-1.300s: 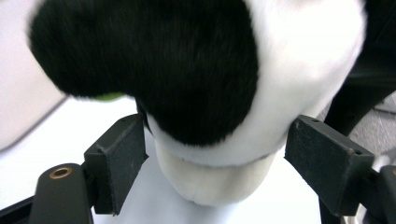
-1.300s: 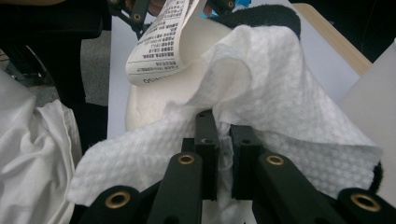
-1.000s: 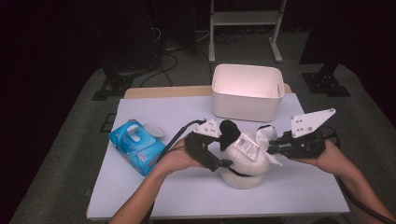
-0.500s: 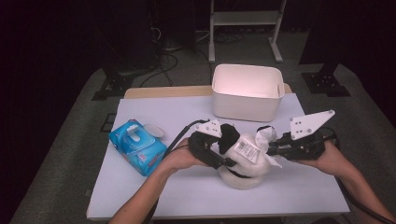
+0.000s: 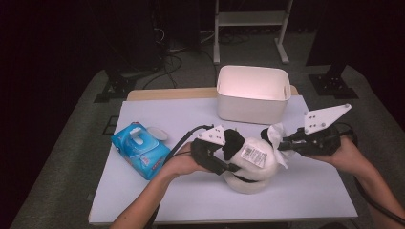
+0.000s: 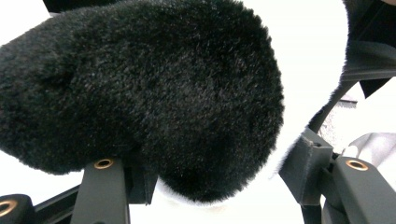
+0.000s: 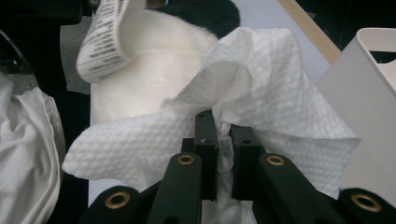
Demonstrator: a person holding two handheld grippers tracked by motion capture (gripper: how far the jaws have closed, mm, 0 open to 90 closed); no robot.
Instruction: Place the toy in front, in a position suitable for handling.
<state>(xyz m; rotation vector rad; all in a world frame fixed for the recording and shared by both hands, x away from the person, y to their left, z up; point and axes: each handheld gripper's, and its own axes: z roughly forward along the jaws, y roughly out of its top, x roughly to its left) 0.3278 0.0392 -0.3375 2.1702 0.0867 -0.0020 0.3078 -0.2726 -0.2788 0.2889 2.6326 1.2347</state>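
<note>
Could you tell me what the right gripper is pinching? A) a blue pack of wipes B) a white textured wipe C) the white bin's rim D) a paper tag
B: in the right gripper view, the right gripper has its jaws shut on the white textured wipe.

On the table [image 5: 157, 200], the plush panda [image 5: 250, 164] sits near the front middle. The wet-wipes pack [image 5: 140, 150] lies to its left, well apart. Behind the panda, toward the far edge, stands the storage bin [image 5: 253, 94].
</note>
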